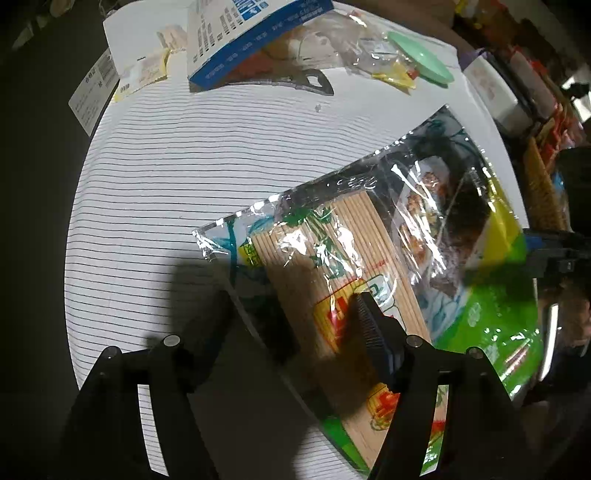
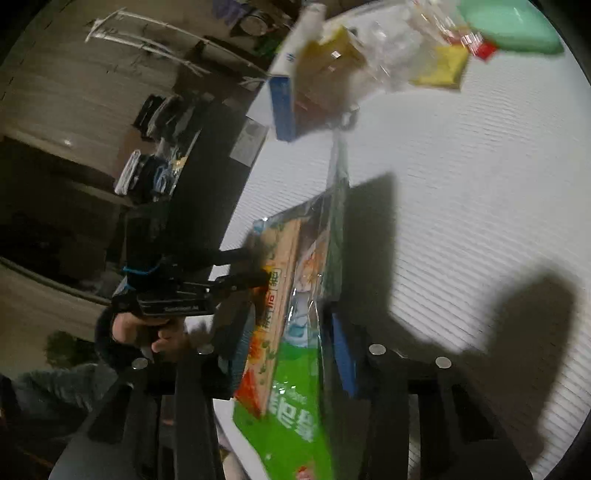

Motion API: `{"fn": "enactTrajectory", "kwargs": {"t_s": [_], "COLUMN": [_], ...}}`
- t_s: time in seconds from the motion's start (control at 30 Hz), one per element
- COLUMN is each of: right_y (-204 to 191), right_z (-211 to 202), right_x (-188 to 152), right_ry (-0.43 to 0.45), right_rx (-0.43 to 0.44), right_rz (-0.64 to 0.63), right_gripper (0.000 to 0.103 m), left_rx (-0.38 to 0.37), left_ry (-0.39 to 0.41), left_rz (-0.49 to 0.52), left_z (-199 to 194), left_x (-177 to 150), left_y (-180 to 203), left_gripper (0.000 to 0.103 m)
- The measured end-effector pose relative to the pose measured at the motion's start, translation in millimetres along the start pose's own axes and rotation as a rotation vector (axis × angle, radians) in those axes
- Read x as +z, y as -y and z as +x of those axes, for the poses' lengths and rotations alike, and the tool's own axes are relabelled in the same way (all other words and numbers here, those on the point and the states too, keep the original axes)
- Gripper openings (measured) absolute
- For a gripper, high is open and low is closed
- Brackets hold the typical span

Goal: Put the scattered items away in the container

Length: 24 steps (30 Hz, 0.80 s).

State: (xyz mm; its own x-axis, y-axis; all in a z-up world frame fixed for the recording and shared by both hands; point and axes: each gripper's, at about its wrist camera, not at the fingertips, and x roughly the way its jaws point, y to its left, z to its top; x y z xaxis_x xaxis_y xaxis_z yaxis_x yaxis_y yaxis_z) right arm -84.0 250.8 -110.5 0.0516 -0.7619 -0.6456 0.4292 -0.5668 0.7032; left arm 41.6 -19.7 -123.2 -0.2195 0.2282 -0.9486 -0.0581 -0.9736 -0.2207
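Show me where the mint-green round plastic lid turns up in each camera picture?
Left wrist view: mint-green round plastic lid at upper right, on the striped tablecloth's far edge.
Right wrist view: lid at top right.
Shared landmark: the blue-and-white cardboard box, left of the lid in both.

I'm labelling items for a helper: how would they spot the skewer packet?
On the striped white tablecloth, look nearest the grippers. The skewer packet is a flat, shiny green plastic bag with pale wooden sticks showing through; no other item shows sticks.
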Motion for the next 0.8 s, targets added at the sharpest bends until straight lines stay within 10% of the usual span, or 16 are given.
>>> {"fn": "enactTrajectory", "kwargs": {"t_s": [0.3, 0.47, 0.8], "right_y": [-19, -17, -9], "right_z": [49, 62, -15], "right_x": [-11, -16, -4], "right_ry": [-0.102, -0.124, 0.209], "right_rx": [-0.087, -0.219, -0.157], "right_rz": [-0.065, -0.008, 0.17], "right_gripper": [0.035, 0.006, 0.002], "left_rx": [0.037, 0.044, -0.171], "left_ry": [0.024, 0.03, -0.007], "left_rz": [-0.003, -0.02, -0.211], "left_z": [10, 12, 13], "left_x": [12, 18, 24], "left_y": [8, 5, -17], "left_gripper": [0.07, 0.071, 0.1]}}
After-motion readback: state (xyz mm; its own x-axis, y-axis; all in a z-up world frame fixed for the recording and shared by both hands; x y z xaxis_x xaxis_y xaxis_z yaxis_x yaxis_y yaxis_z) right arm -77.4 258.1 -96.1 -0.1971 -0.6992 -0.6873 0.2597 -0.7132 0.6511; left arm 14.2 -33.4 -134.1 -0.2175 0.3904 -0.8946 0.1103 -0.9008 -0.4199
